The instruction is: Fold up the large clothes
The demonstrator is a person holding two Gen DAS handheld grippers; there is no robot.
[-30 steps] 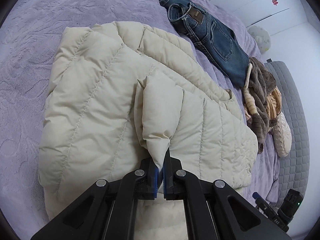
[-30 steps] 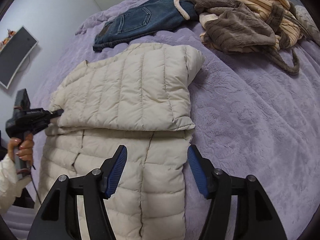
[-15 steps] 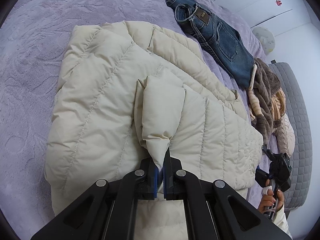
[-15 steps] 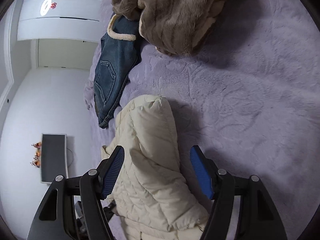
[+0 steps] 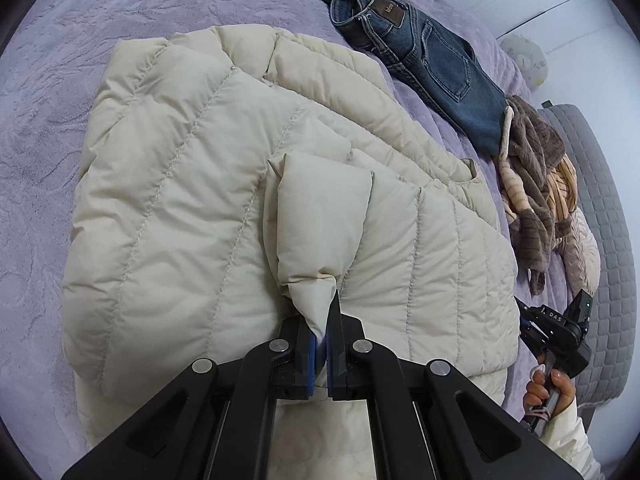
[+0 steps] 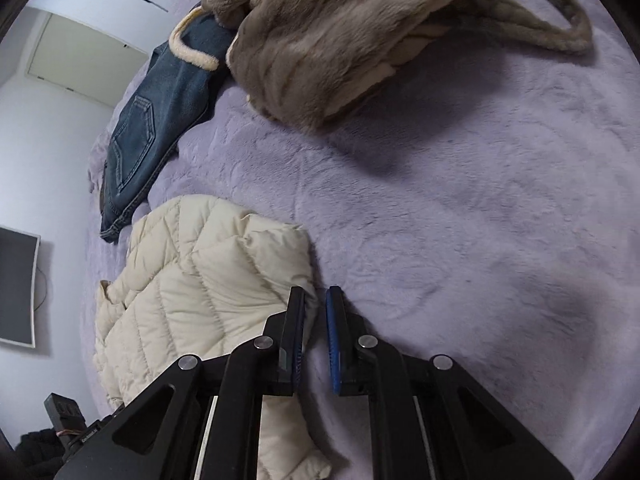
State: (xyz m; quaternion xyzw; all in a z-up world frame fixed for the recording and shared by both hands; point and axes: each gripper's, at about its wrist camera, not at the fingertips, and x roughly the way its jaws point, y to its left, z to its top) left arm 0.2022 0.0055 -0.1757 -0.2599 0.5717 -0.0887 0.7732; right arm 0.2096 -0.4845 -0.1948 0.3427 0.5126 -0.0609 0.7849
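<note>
A cream puffer jacket (image 5: pixel 180 200) lies partly folded on the purple bedspread (image 5: pixel 60 60). My left gripper (image 5: pixel 324 320) is shut on a pinched fold of it near the jacket's middle. The right gripper (image 6: pixel 316 296) sits low at the jacket's (image 6: pixel 200 280) right edge. Its jaws are closing, with only a narrow gap left. Purple bedspread (image 6: pixel 480 200) shows through that gap, and the jacket's corner lies against the outer side of the left finger. In the left wrist view a hand holds the right gripper (image 5: pixel 556 332) just off the jacket's right side.
Blue jeans (image 5: pixel 420 48) lie beyond the jacket. A brown fleece garment (image 5: pixel 532 168) is heaped with striped cloth to their right, and it fills the top of the right wrist view (image 6: pixel 340 40). A grey quilted panel (image 5: pixel 600 200) borders the bed. A screen (image 6: pixel 16 288) hangs on the wall.
The right gripper rolled, came down to the jacket's right edge and went from wide open to nearly closed. The left gripper keeps its hold and has hardly moved.
</note>
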